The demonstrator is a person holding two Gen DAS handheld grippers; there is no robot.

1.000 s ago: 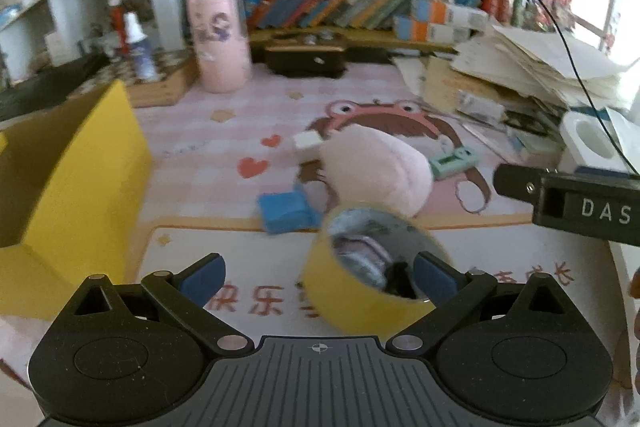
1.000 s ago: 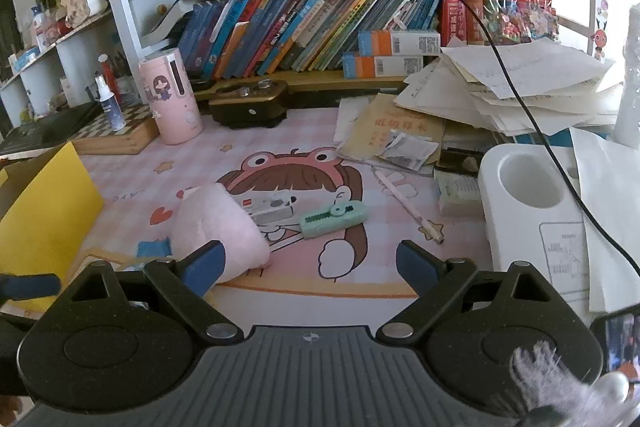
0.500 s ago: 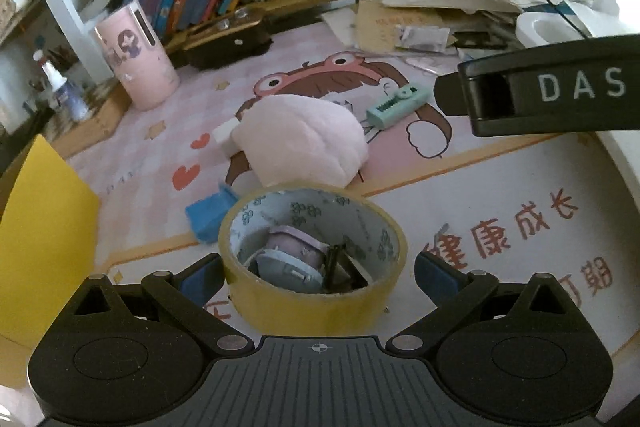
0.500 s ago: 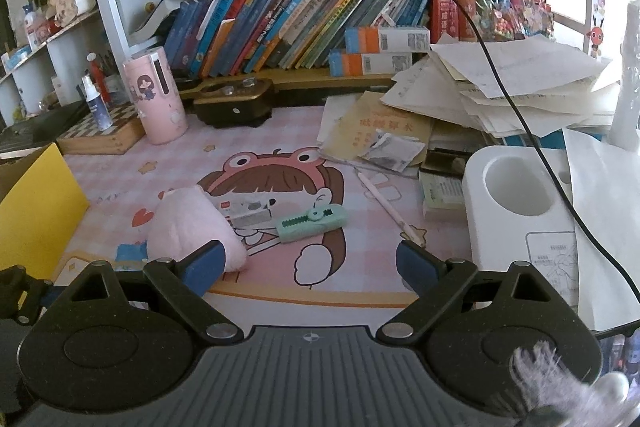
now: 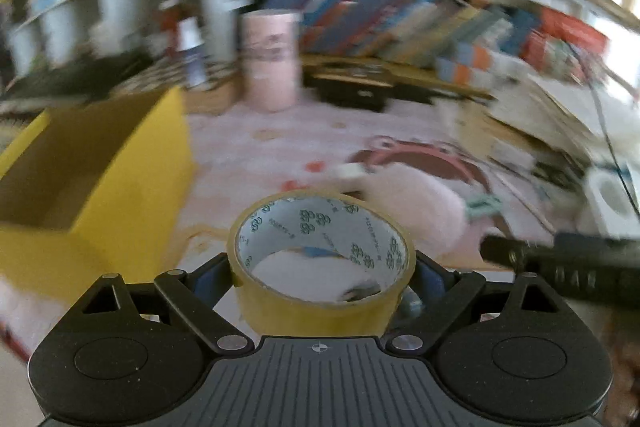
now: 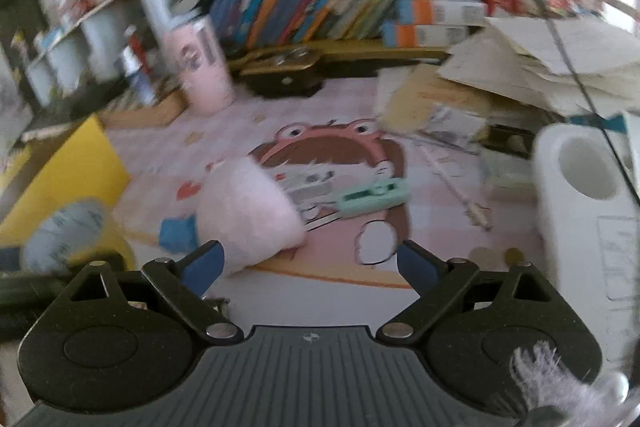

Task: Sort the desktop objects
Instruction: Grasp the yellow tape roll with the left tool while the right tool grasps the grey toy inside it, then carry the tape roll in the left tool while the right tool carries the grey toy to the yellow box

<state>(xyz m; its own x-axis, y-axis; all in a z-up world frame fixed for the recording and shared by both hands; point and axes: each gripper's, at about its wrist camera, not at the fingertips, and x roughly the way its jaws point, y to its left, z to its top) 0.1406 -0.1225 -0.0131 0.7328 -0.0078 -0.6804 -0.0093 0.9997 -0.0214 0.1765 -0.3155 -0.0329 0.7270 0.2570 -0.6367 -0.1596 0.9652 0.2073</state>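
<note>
A yellow tape roll [image 5: 320, 307] sits between the blue pads of my left gripper [image 5: 322, 273]. The jaws are closing and the pads press on both sides of the roll, which hangs clear of the mat. The same roll shows blurred at the left edge of the right wrist view [image 6: 64, 231]. My right gripper [image 6: 310, 259] stands open with nothing between its fingers. A pink plush [image 6: 248, 211] lies just ahead of it to the left, with a green utility knife [image 6: 372, 197] and a blue item [image 6: 178, 235] near it.
An open yellow box [image 5: 120, 187] stands at the left. A pink cylinder [image 5: 270, 63] and books line the back. A paper pile [image 6: 540, 67] and a white holder [image 6: 580, 195] crowd the right side. Both views are blurred by motion.
My left gripper has closed on the tape roll and lifted it off the small things that lay inside it. Its view has swung left toward the yellow box. The right gripper stays open.
</note>
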